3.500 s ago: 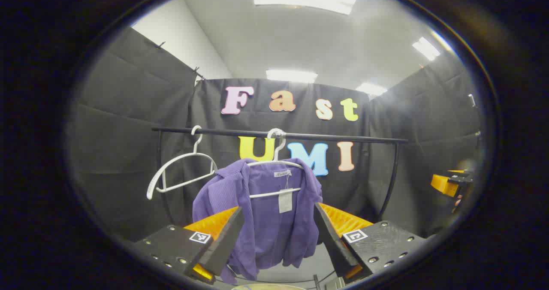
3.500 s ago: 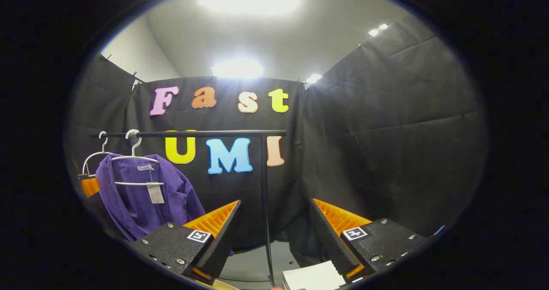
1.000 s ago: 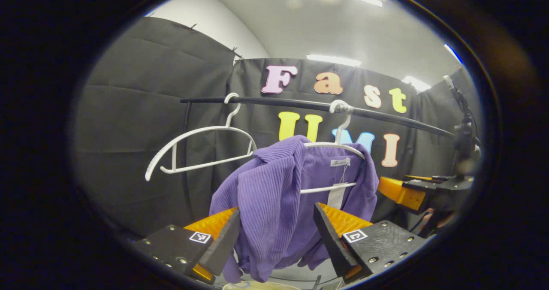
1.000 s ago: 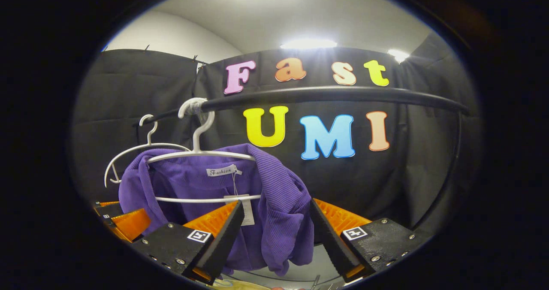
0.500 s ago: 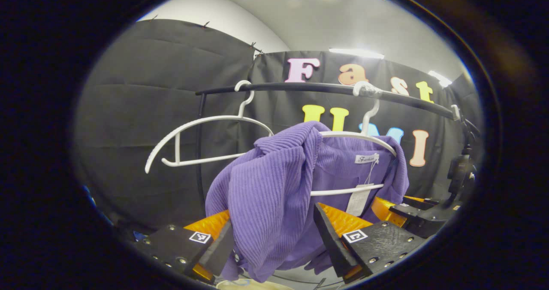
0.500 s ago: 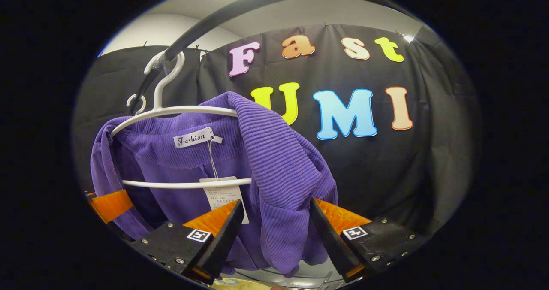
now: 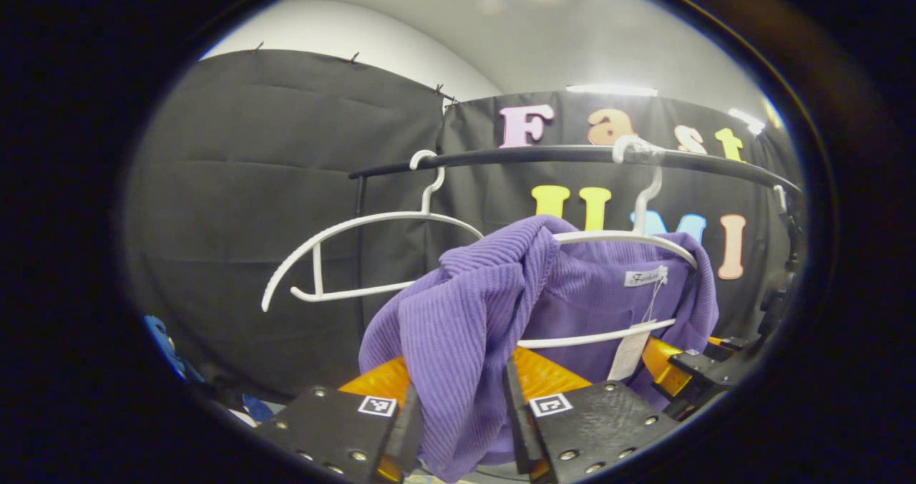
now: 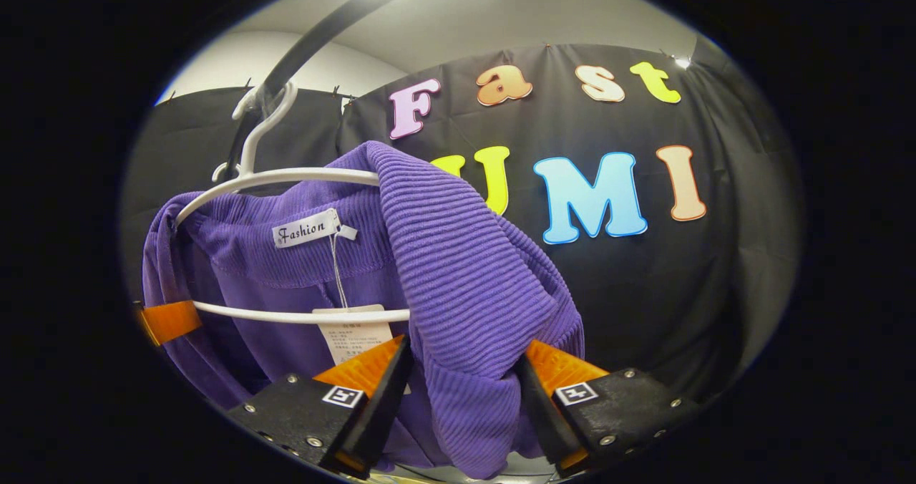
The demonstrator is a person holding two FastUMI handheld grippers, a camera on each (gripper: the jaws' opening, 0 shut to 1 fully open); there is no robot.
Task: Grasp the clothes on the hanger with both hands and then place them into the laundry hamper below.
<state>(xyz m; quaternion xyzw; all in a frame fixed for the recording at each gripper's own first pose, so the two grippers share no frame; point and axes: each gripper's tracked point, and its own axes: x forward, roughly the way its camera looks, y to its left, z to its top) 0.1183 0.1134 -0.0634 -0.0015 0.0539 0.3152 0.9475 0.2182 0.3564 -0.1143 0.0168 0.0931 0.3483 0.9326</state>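
A purple ribbed garment (image 7: pixel 465 326) hangs on a white hanger (image 7: pixel 622 239) from the black rail (image 7: pixel 544 156). My left gripper (image 7: pixel 461 416) is shut on the drooping left shoulder of the garment, with cloth filling the narrow gap. In the right gripper view the garment (image 8: pixel 458 255) drapes over the hanger (image 8: pixel 286 177). My right gripper (image 8: pixel 465 376) stands open around the right shoulder fold, the jaws wide and the cloth touching them. The right gripper (image 7: pixel 687 369) also shows at the garment's far side in the left gripper view.
An empty white hanger (image 7: pixel 372 226) hangs on the rail to the left of the garment. The rail's upright post (image 7: pixel 358 255) stands behind it. A paper tag (image 8: pixel 354 337) dangles inside the collar. Black cloth walls close the booth.
Both grippers have moved up to the garment's shoulders. The left gripper's fingers have shut on the cloth in the last half second; the right one's have narrowed slightly.
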